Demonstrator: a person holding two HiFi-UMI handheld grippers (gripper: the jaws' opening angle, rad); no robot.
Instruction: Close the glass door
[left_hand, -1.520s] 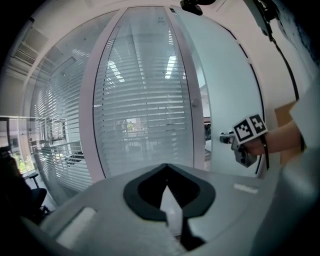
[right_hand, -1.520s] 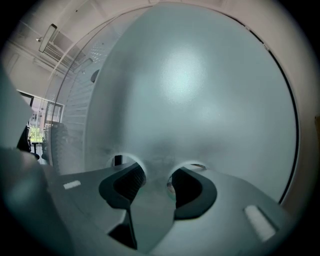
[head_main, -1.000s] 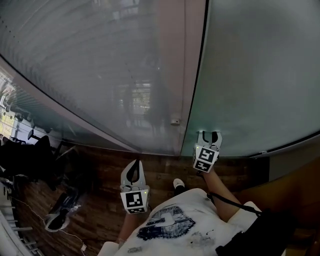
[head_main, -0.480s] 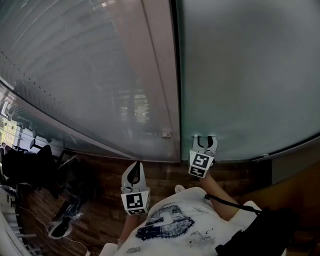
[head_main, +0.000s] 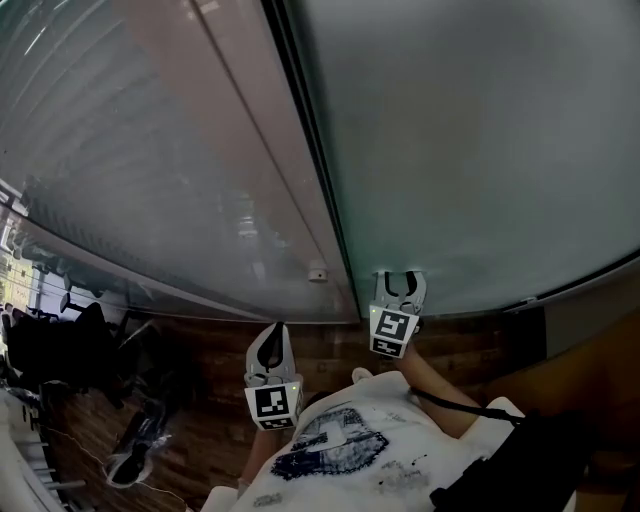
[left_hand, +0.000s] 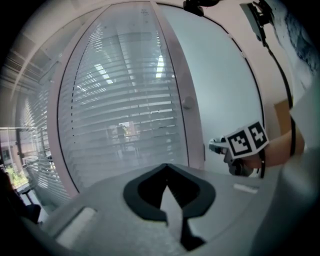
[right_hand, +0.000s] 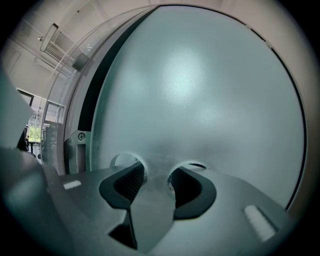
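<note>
The frosted glass door (head_main: 470, 150) fills the right of the head view, and its dark edge (head_main: 310, 150) runs down beside a pale frame post (head_main: 235, 150). My right gripper (head_main: 397, 285) stands open low on the door, close to that edge. In the right gripper view its tips (right_hand: 156, 175) rest against the frosted glass (right_hand: 200, 90), with nothing between the jaws. My left gripper (head_main: 270, 350) hangs lower left, apart from the door and shut on nothing. In the left gripper view its pads (left_hand: 167, 172) meet, and the right gripper (left_hand: 240, 147) shows at the door (left_hand: 220, 90).
A glass panel with blinds (head_main: 100, 150) stands left of the post, which carries a small latch piece (head_main: 317, 272). A metal plate with a screw (right_hand: 80, 137) shows beside the door's edge. Below lie a wooden floor (head_main: 200, 420), dark chairs (head_main: 60, 345) and a shoe (head_main: 135, 455).
The head view has swung, so the door's edge now leans to the upper left. The right gripper stays on the glass, a little further left in the picture. The left gripper stays shut.
</note>
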